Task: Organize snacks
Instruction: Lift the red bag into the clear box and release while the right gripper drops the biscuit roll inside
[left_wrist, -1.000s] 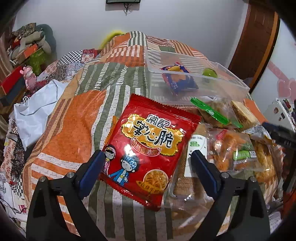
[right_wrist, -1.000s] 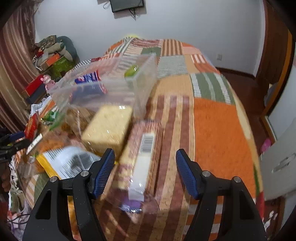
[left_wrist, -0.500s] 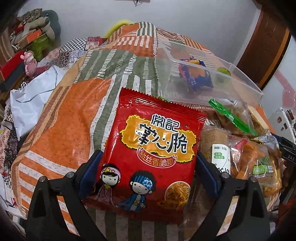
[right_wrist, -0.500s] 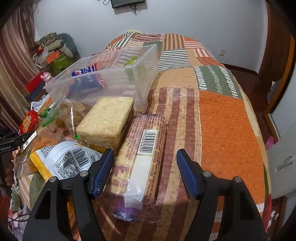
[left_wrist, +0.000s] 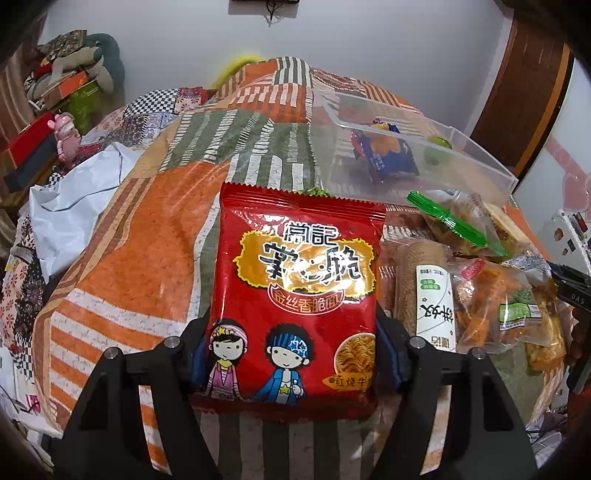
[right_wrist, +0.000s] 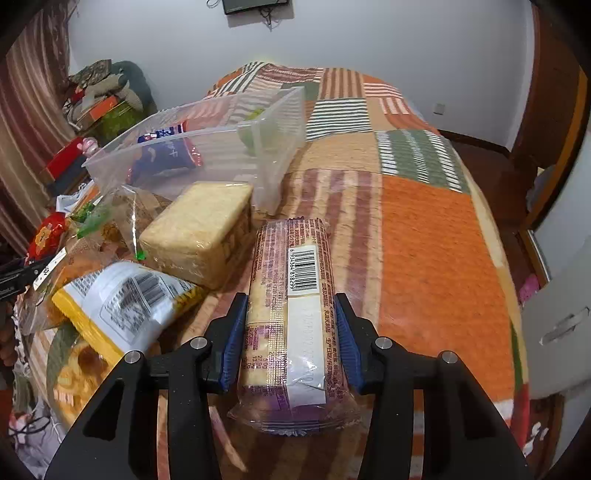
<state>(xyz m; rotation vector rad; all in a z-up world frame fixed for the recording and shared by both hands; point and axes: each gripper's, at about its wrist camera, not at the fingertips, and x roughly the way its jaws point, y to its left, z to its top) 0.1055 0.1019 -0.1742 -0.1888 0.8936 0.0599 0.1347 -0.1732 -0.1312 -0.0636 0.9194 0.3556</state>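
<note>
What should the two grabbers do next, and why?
Probably lift both snacks toward the clear box. The left gripper has just closed on the red noodle bag, the right gripper on the biscuit pack.

Red noodle packet (left_wrist: 295, 295) with gold lettering panel and 2 cartoon figures, purple-and-cream biscuit sleeve (right_wrist: 293, 321) with white barcode label, patchwork bedspread (right_wrist: 436, 236) in orange, green and white stripes, clear plastic bin (right_wrist: 273, 177), blue gripper pads (right_wrist: 232, 343)
</note>
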